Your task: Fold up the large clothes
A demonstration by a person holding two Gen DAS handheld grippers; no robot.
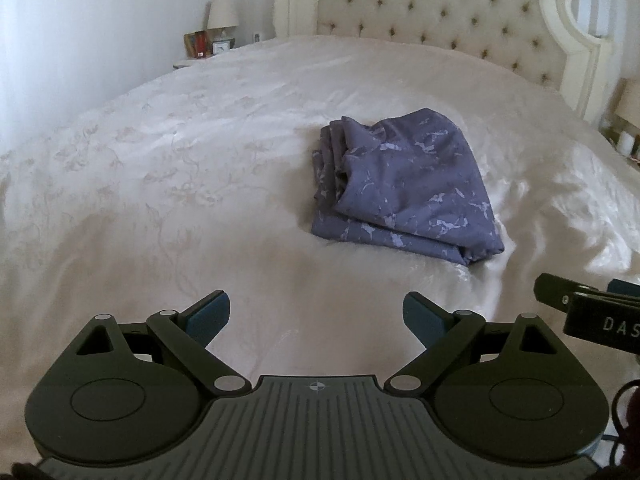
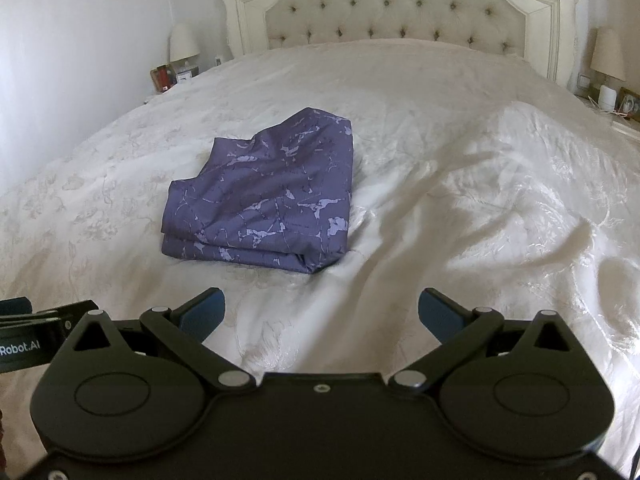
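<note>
Folded purple garment [image 2: 260,200], long axis toward headboard [image 2: 400,4]

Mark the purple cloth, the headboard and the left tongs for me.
purple cloth [image 2: 264,204]: right wrist view, top folded layer.
headboard [image 1: 440,4]: left wrist view, tufted panel.
left tongs [image 1: 316,314]: left wrist view, between open fingertips.

One folded purple cloth [image 2: 262,196] is seen at centre frame on one bed [image 2: 460,200]; two grippers are counted, the left gripper [image 1: 316,316] and right gripper [image 2: 320,312]; two bedside lamps [image 2: 183,45] [image 2: 608,56] are seen upper left and upper right
</note>
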